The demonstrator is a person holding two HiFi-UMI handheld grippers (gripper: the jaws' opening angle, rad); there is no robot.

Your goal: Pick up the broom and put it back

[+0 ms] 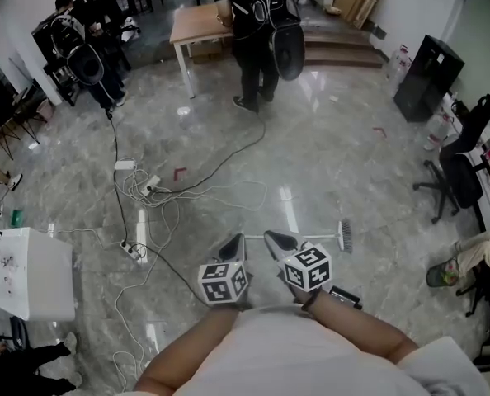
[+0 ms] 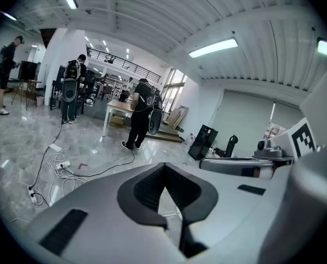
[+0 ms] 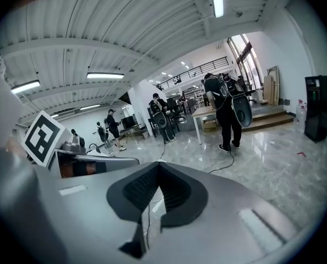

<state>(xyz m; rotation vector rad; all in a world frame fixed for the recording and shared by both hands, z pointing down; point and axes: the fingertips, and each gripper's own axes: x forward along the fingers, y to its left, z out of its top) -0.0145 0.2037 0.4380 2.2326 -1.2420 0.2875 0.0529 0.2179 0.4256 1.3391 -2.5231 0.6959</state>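
Note:
The broom point(image 1: 345, 235) lies flat on the grey marble floor, its head to the right and its thin handle point(image 1: 315, 238) running left behind my grippers. My left gripper point(image 1: 233, 247) and right gripper point(image 1: 280, 241) are held side by side just on the near side of the handle, both pointing forward and slightly down. Neither touches the broom. In the left gripper view the left gripper point(image 2: 164, 172) has its pads together with nothing between them. In the right gripper view the right gripper point(image 3: 158, 169) is likewise shut and empty.
Tangled cables and power strips point(image 1: 138, 195) spread over the floor to the left. A white table point(image 1: 26, 275) stands at the near left. Ahead are a wooden table point(image 1: 197, 21) and a standing person point(image 1: 257, 31). A black cabinet point(image 1: 426, 77) and an office chair point(image 1: 464, 167) sit at the right.

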